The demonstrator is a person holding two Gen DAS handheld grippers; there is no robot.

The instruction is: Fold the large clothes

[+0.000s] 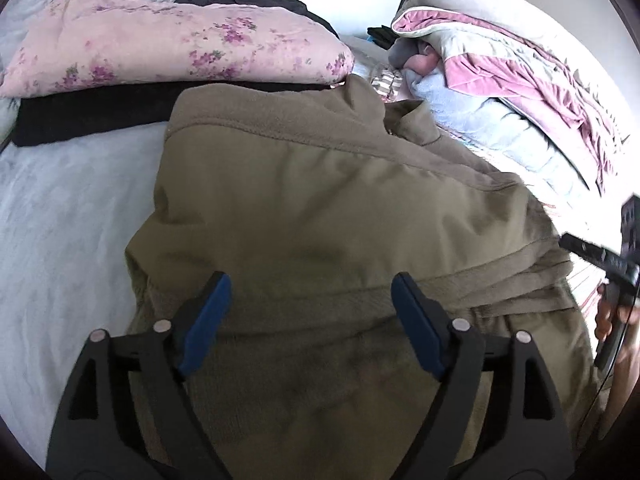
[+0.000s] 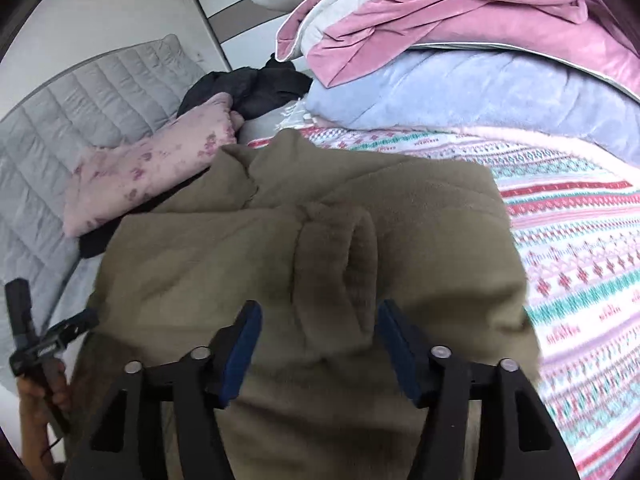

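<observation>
The olive fleece garment (image 1: 320, 200) lies folded on the bed (image 1: 60, 220), filling the centre of both wrist views, directly ahead of and beneath both tongs. Its long axis runs from the bottom of each frame up toward the middle. The left tongs (image 1: 310, 316) stand spread above its near edge, nothing pinched; the right tongs (image 2: 318, 344) are likewise spread, hovering over a rolled cuff or sleeve end (image 2: 340, 264) that sits just beyond the tips. Both hands seem about equally near. A floral pillow (image 1: 160, 48) and a dark garment (image 1: 88, 116) border it at upper left; stacked pink and blue blankets (image 2: 480, 60) crowd the upper right, and a patterned blanket (image 2: 580, 260) lies just beside its right edge.
</observation>
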